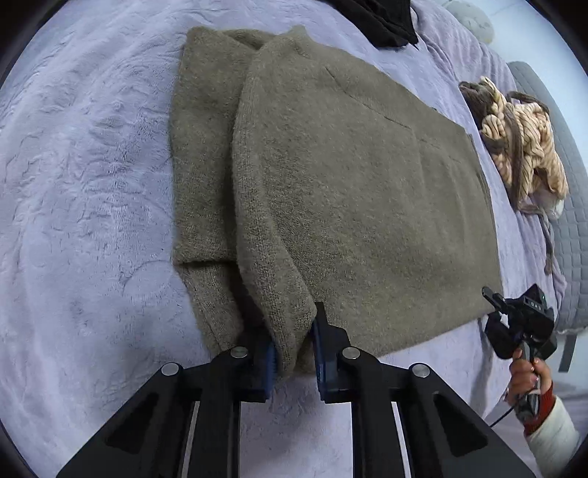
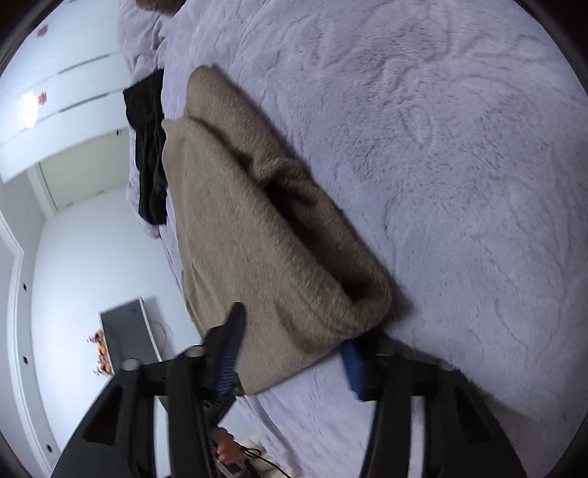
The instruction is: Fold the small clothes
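Note:
A grey-brown knit sweater (image 1: 349, 176) lies flat on the lilac fleece blanket (image 1: 84, 184), its left side folded over the body. My left gripper (image 1: 292, 349) is shut on the sweater's near folded edge, cloth bunched between the blue pads. My right gripper (image 1: 514, 323) shows at the right edge of the left wrist view, held in a hand just off the sweater's near right corner. In the right wrist view the sweater (image 2: 250, 235) lies ahead, and my right gripper (image 2: 294, 349) is open with the sweater's corner between its spread fingers, not clamped.
A black garment (image 1: 382, 18) lies beyond the sweater's far end; it also shows in the right wrist view (image 2: 150, 147). A crumpled beige striped garment (image 1: 522, 147) lies at the right near the bed's edge. A grey quilted mattress side (image 1: 573, 228) is beyond it.

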The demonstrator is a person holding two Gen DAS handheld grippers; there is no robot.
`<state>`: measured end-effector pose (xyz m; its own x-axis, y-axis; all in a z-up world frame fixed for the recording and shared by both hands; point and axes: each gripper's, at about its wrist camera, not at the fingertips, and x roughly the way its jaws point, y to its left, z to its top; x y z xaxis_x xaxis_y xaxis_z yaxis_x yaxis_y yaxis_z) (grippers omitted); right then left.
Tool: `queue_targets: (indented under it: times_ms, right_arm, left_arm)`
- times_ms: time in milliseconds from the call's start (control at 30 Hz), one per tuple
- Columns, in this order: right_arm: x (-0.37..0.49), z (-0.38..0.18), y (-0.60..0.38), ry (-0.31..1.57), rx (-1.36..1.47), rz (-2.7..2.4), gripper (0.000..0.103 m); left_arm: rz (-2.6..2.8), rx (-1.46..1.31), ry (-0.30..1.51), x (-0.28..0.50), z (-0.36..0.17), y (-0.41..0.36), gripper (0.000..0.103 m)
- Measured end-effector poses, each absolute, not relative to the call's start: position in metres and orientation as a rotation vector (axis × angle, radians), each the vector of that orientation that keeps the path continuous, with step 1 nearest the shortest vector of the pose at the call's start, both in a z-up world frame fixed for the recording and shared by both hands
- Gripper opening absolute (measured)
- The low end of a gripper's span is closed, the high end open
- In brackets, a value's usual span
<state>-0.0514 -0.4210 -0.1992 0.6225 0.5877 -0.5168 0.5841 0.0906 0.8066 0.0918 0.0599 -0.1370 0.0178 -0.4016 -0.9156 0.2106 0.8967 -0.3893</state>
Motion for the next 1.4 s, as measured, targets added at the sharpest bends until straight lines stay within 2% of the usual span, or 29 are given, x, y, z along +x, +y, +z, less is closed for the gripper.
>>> queue_targets:
  times_ms: [33,133,200,233,267,367,500,567,600,633,667,767,800,967,1100,1133,1200,1233,1267,1333,1400]
  right_arm:
    - [-0.051,-0.192,-0.423,1.006,1.533,0.005,0.008]
    - [-0.047,-0.159,-0.425,1.005,1.366,0.040,0.008]
    - [-0.043,-0.150,-0.424,1.034,1.293,0.012,0.008]
    - [-0.041,-0.152,-0.423,1.064,1.263,-0.014,0.008]
    - [-0.038,-0.157,-0.423,1.101,1.228,-0.036,0.008]
    - [-0.031,-0.177,-0.417,1.196,1.168,-0.074,0.009]
    - [-0.027,-0.153,-0.398,1.195,1.115,-0.107,0.016]
    - [-0.027,-0.142,-0.377,1.201,1.114,-0.049,0.031]
    - [-0.026,-0.137,-0.360,1.205,1.120,0.002,0.037]
    - [-0.029,-0.134,-0.344,1.211,1.129,0.051,0.054]
    - [-0.025,-0.135,-0.321,1.222,1.149,0.122,0.061]
    - [-0.004,-0.145,-0.252,1.265,1.195,0.300,0.061]
    - [0.003,-0.149,-0.232,1.275,1.207,0.339,0.061]
    - [0.045,-0.176,-0.145,1.311,1.272,0.457,0.060]
    - [0.063,-0.193,-0.125,1.318,1.324,0.400,0.060]
    - [0.064,-0.197,-0.126,1.315,1.353,0.379,0.060]
    - [0.066,-0.201,-0.128,1.317,1.388,0.349,0.057]
    - [0.067,-0.199,-0.129,1.320,1.385,0.348,0.053]
    - [0.069,-0.196,-0.128,1.325,1.356,0.354,0.034]
    - [0.074,-0.183,-0.126,1.326,1.284,0.380,0.011]
    - [0.078,-0.167,-0.121,1.313,1.203,0.414,0.010]
  left_arm:
    - [-0.511,-0.121,1.470,0.090,-0.130,0.060,0.014]
    - [-0.582,-0.011,1.430,0.079,-0.114,0.067,0.014]
    - [-0.584,0.027,1.436,0.074,-0.118,0.076,0.014]
    - [-0.570,0.054,1.446,0.071,-0.125,0.081,0.008]
    - [-0.556,0.069,1.455,0.068,-0.134,0.086,0.008]
    - [-0.544,-0.047,1.446,0.066,-0.141,0.103,0.008]
    - [-0.498,-0.074,1.389,0.057,-0.126,0.113,0.009]
    - [-0.443,-0.052,1.364,0.054,-0.119,0.112,0.017]
    - [-0.413,-0.051,1.355,0.052,-0.116,0.115,0.036]
    - [-0.380,-0.058,1.342,0.049,-0.115,0.119,0.057]
    - [-0.353,-0.069,1.327,0.046,-0.114,0.124,0.065]
    - [-0.283,-0.135,1.317,0.038,-0.115,0.142,0.070]
    - [-0.254,-0.168,1.325,0.036,-0.118,0.150,0.075]
    - [-0.183,-0.224,1.350,0.019,-0.137,0.169,0.075]
    - [-0.173,-0.255,1.371,0.012,-0.151,0.174,0.076]
    - [-0.185,-0.259,1.390,0.013,-0.156,0.173,0.083]
    - [-0.247,-0.283,1.417,0.014,-0.161,0.172,0.095]
    - [-0.255,-0.275,1.425,0.015,-0.162,0.170,0.095]
    - [-0.251,-0.271,1.426,0.015,-0.160,0.170,0.095]
    - [-0.246,-0.292,1.401,0.012,-0.151,0.169,0.095]
    - [-0.237,-0.320,1.363,0.006,-0.139,0.176,0.095]
